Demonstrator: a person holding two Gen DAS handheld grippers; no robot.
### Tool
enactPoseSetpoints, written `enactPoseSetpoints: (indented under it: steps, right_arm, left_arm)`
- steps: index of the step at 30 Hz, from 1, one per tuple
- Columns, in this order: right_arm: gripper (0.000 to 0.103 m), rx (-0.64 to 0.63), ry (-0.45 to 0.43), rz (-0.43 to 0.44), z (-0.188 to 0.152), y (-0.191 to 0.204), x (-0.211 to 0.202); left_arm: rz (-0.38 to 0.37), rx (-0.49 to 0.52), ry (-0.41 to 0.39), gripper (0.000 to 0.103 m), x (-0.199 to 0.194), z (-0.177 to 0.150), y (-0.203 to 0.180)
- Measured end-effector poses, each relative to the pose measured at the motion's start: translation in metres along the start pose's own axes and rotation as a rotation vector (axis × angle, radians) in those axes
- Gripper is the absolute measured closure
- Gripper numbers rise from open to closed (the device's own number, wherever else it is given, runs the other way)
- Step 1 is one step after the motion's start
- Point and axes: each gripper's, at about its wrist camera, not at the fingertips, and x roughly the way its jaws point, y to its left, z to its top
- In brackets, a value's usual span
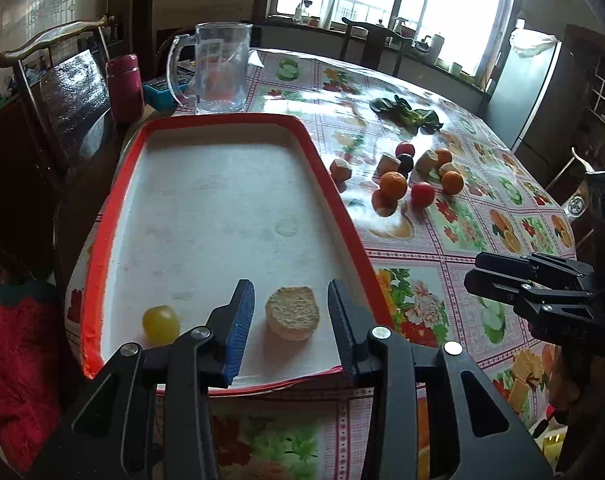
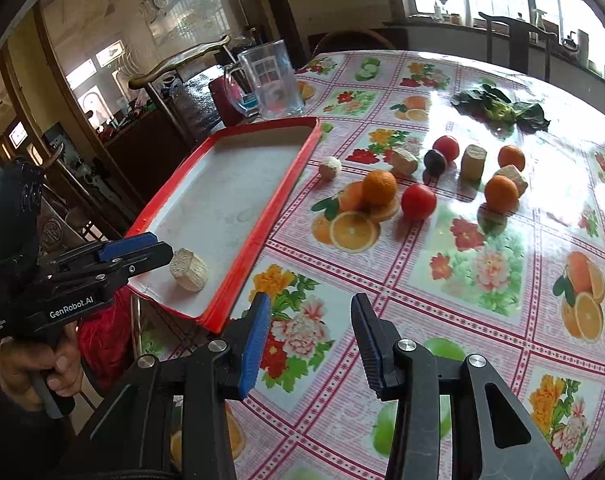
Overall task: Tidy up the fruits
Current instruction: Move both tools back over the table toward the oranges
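Observation:
A red-rimmed white tray holds a small yellow fruit and a pale round cut piece near its front edge. My left gripper hovers over that piece, open, with a gap on each side of it. The same piece shows in the right wrist view just past the left gripper. My right gripper is open over the flowered tablecloth with nothing between its fingers. Oranges, red fruits, a dark plum and pale cut pieces lie scattered right of the tray.
A glass mug stands behind the tray, with a red flask and a wooden chair to its left. Leafy greens lie at the far side of the table. A person's hand holds the left gripper's handle.

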Motion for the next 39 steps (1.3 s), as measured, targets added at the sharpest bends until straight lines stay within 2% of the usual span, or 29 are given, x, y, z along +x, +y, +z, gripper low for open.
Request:
enactPoseSetpoints:
  steps: [4,20,29,39]
  right_arm:
    - [0.060,0.032,-0.012,-0.018,-0.004,-0.017,-0.007]
    - [0.060,0.119,-0.032,-0.078,-0.010,-0.073,-0.019]
    - [0.060,0.120,-0.032,-0.122,0.002,-0.090,-0.017]
    - [0.060,0.102,-0.007,-0.170,0.028,-0.110,0.008]
  left_arm:
    - [-0.018,0.024,0.002,0.063,0.003,0.003,-0.016]
    - [-0.077,0.120,0.027,0.063,0.029,0.019,-0.066]
    - [-0.095,0.166,0.033,0.063,0.048,0.038,-0.085]
    - [-0.120,0.194,0.063,0.063,0.080,0.063,-0.097]
